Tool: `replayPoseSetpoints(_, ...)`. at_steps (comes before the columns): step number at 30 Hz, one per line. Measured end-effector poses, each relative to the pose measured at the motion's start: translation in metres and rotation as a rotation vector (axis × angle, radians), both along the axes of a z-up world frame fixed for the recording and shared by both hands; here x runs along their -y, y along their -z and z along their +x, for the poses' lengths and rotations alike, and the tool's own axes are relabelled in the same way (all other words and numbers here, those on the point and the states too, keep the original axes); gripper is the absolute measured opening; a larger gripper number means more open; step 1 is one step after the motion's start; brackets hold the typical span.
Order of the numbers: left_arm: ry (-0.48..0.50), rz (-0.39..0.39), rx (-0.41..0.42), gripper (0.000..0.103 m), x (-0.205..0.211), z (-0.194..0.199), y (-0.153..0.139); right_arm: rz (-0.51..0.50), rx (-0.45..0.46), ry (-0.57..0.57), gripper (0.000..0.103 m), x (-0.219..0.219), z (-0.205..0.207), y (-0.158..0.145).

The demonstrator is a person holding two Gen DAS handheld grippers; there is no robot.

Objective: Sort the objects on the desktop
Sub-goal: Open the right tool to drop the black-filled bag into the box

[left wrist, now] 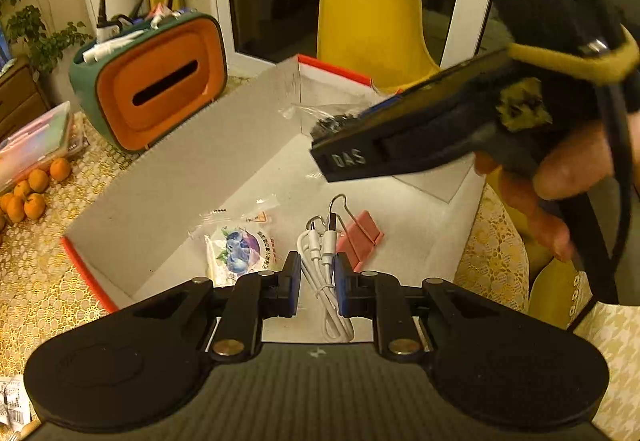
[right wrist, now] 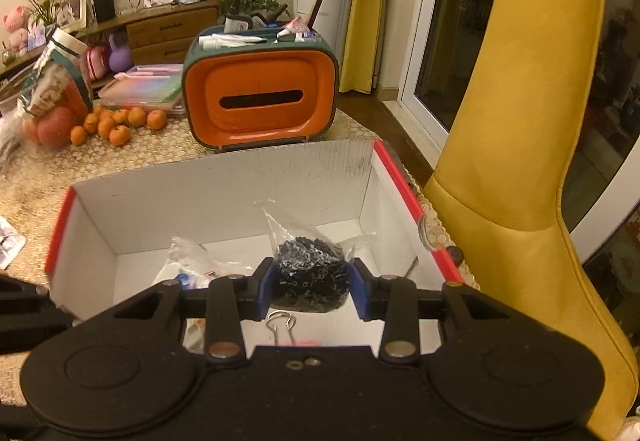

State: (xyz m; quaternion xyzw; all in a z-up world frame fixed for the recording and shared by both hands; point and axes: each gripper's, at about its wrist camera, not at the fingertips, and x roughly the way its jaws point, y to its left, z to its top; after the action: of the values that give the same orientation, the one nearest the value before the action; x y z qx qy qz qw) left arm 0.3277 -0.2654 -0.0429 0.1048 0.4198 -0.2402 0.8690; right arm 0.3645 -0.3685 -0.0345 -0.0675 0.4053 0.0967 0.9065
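Left wrist view: left gripper (left wrist: 317,283), fingers drawn in on a white cable (left wrist: 326,277) that runs between the pads and hangs over the open white box (left wrist: 168,169) with red edges. Just beyond the fingers, on the box floor: a snack packet (left wrist: 240,249) printed with blueberries to the left, a pink binder clip (left wrist: 360,241) to the right. Packet text too small to read. Right gripper (left wrist: 340,133) crosses above, marked "DAS".

Right wrist view: right gripper's fingers clamp a clear bag of small black parts (right wrist: 310,281), held over the box. A clip's wire handle shows just below the fingers.
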Motion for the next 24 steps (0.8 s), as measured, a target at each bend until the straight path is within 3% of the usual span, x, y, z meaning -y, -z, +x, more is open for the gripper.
replayPoseSetpoints(19, 0.017, 0.103, -0.146, 0.017, 0.009, 0.029, 0.042, -0.104, -0.159, -0.01, 0.038, -0.015, 0.048, 0.04)
replayPoseSetpoints(24, 0.0, 0.133, -0.223, 0.017, 0.011, 0.039, 0.049, -0.087, -0.204, -0.005, 0.039, -0.016, 0.053, 0.048)
